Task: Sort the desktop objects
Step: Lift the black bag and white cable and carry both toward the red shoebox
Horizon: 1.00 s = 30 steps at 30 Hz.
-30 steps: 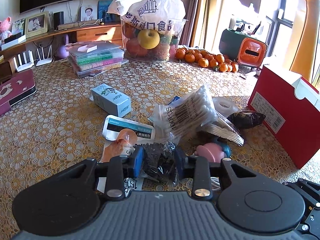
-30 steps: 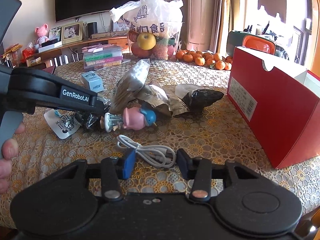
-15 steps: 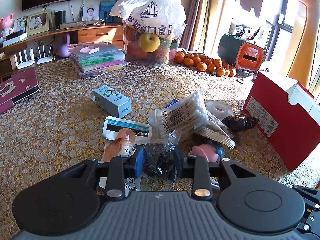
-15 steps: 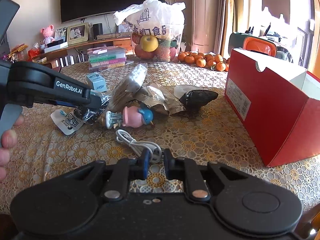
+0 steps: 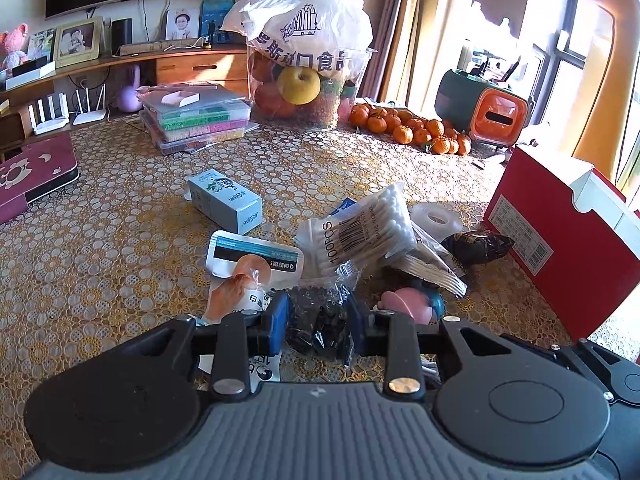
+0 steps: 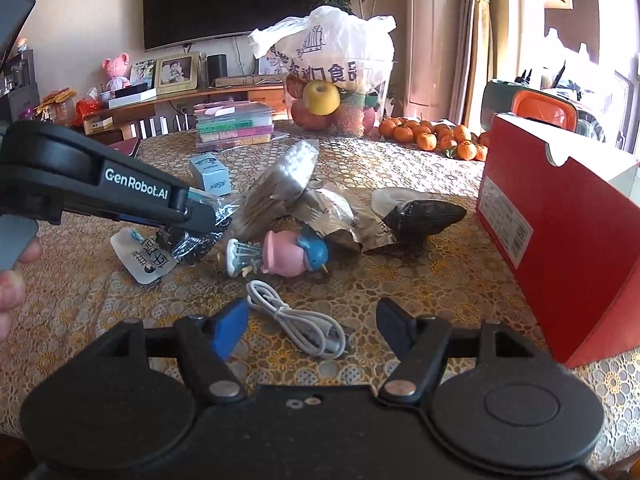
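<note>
My left gripper [image 5: 318, 322] is clamped on a small clear plastic bag of dark pieces [image 5: 320, 316]; the bag sits squarely between the blue pads, pinched on both sides, its top spreading out beyond the fingertips. In the right wrist view the same gripper [image 6: 192, 220] reaches in from the left, with the crinkled bag [image 6: 200, 236] at its tip, just above the gold lace-patterned tablecloth [image 6: 420, 280].

My right gripper [image 6: 312, 326] stands with its jaws wide apart and holds nothing. A coiled white cable [image 6: 304, 320] lies on the cloth between the two fingers, nearer the left one; whether either finger touches it I cannot tell.

Beyond the cable lies a pink and blue bird figurine [image 6: 292, 254] on its side. Behind it rests a clear packet of cotton swabs [image 5: 360, 232], with a shiny black wrapped packet [image 6: 424, 216] to its right. A red cardboard box [image 6: 560, 216] stands at the table's right side, well apart from both grippers.
</note>
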Motion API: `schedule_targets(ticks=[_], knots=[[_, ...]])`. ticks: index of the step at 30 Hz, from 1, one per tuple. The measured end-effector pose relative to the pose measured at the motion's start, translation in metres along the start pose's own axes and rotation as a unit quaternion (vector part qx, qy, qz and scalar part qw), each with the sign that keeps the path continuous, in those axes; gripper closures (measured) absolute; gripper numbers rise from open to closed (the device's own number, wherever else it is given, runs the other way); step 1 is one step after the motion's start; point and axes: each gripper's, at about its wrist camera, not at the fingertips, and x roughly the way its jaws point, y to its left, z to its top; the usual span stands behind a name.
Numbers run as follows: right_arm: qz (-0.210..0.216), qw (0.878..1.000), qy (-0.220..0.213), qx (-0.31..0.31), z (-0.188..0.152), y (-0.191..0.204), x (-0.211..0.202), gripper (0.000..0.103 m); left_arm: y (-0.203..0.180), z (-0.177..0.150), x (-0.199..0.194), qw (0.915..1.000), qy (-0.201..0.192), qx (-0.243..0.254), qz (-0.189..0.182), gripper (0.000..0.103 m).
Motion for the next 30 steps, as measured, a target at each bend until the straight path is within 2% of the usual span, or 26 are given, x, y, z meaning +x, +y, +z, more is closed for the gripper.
schedule_targets(ticks=[4,10,15,19,30], knots=[[0.006,0.999,0.002,-0.032,0.002,0.01,0.011,0.04,0.001,0.0,0.0,1.0,0.0,0.0,0.001,0.072],[0.024,0.999,0.001,-0.039,-0.001,0.01,0.013,0.049,0.001,0.0,0.001,1.0,0.001,0.0,0.0,0.072],[0.035,0.999,0.004,-0.04,0.0,0.01,0.011,0.067,0.001,0.001,0.001,1.0,0.001,-0.001,-0.001,0.072],[0.034,0.999,0.005,-0.032,-0.001,0.007,0.007,0.09,-0.001,0.0,0.0,1.0,0.001,0.0,-0.002,0.072],[0.018,1.0,-0.004,-0.017,0.003,-0.004,-0.006,0.092,-0.01,-0.001,-0.013,0.9999,-0.006,0.01,-0.005,0.072]])
